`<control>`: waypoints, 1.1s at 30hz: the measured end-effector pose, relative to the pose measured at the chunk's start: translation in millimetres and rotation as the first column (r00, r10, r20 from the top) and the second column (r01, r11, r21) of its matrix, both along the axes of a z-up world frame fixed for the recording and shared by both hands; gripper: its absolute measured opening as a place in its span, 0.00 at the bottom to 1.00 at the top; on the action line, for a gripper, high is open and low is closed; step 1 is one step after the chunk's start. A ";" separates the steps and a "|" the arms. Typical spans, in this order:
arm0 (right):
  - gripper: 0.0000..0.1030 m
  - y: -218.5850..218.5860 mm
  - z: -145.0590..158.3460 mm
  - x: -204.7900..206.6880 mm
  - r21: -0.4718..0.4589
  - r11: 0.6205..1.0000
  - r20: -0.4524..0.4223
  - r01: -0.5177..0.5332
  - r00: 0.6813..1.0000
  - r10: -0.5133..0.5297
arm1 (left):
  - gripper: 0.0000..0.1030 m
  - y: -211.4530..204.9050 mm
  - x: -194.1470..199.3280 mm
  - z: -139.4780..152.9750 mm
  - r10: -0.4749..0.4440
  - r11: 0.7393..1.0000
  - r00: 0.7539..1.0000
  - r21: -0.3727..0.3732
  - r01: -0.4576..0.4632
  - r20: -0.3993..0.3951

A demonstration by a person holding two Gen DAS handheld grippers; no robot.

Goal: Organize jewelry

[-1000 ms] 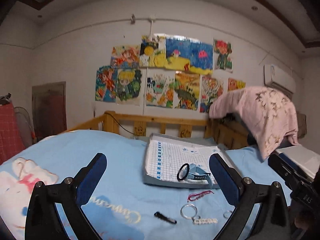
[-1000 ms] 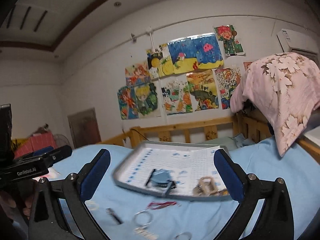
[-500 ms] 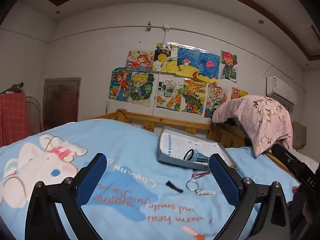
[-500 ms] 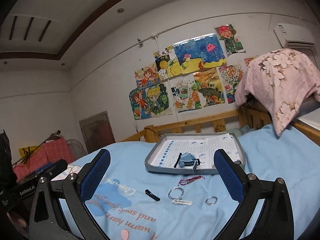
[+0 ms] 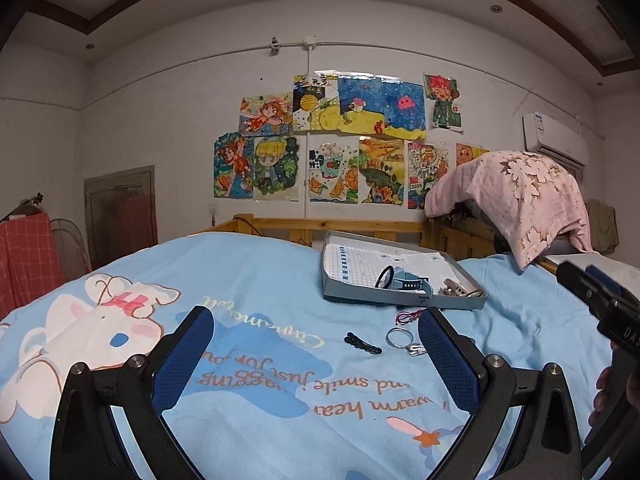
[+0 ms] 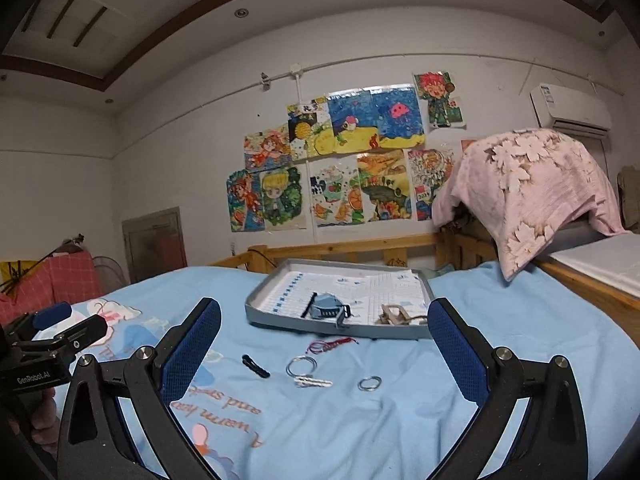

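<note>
Grey tray (image 6: 256, 312) w/ grid-paper liner sits on the light-blue bedsheet (image 6: 400, 420) near the wooden bed rail (image 6: 340, 250); inside it a blue-strap watch (image 6: 326, 309) beside a black ring (image 5: 385, 277), plus a beige clip-like piece (image 6: 394, 315) at the right end. Loose on the sheet in front of the tray: red cord (image 6: 330, 345), black hair clip (image 6: 255, 365), big silver ring (image 6: 301, 365) touching a pale beaded piece (image 6: 314, 382), small silver ring (image 6: 369, 383) apart to the right. Vs 0.5 s ago, both cams sit further back & the tray looks smaller. Left gripper (image 5: 316, 356) spread wide, nothing in it; right gripper (image 6: 325, 350) likewise wide & empty, both above the sheet, short of the jewelry. Drawings (image 6: 340, 160) on the wall, pink floral cloth (image 6: 528, 188) draped at right, AC unit (image 6: 570, 106) above it.
</note>
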State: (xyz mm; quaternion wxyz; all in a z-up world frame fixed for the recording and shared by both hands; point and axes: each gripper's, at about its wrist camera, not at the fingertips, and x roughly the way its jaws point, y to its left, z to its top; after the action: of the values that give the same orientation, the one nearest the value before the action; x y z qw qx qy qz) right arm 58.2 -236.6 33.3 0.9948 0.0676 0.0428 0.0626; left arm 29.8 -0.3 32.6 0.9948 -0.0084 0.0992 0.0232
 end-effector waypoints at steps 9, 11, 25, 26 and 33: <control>0.99 -5.9 -11.5 12.4 0.011 1.000 -0.091 0.027 0.995 -0.026 | 1.00 6.4 0.9 -1.8 0.027 0.999 0.999 -0.030 -0.027 -0.021; 0.99 -6.5 -13.3 13.0 0.020 1.000 -0.092 0.023 0.996 -0.021 | 1.00 6.7 1.4 -1.7 0.026 0.999 0.999 -0.030 -0.026 -0.021; 0.99 -15.3 -1.4 16.1 -0.057 0.998 -0.089 0.025 0.996 -0.030 | 1.00 21.6 39.6 -22.2 0.008 0.995 0.981 -0.100 -0.028 -0.193; 0.99 -16.8 2.2 19.0 -0.057 0.998 -0.085 0.023 0.996 -0.027 | 1.00 20.9 43.9 -21.7 0.005 0.994 0.981 -0.105 -0.026 -0.195; 0.99 -26.5 23.7 49.3 -0.044 0.999 -0.056 0.030 0.998 -0.032 | 1.00 18.0 85.7 -11.0 -0.023 0.988 0.980 -0.153 -0.008 -0.199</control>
State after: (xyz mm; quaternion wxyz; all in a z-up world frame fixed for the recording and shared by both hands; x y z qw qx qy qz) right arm 107.5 -263.1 56.9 0.9953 0.0485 0.0713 0.0443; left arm 115.5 17.7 21.7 0.9762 -0.0820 0.2004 0.0124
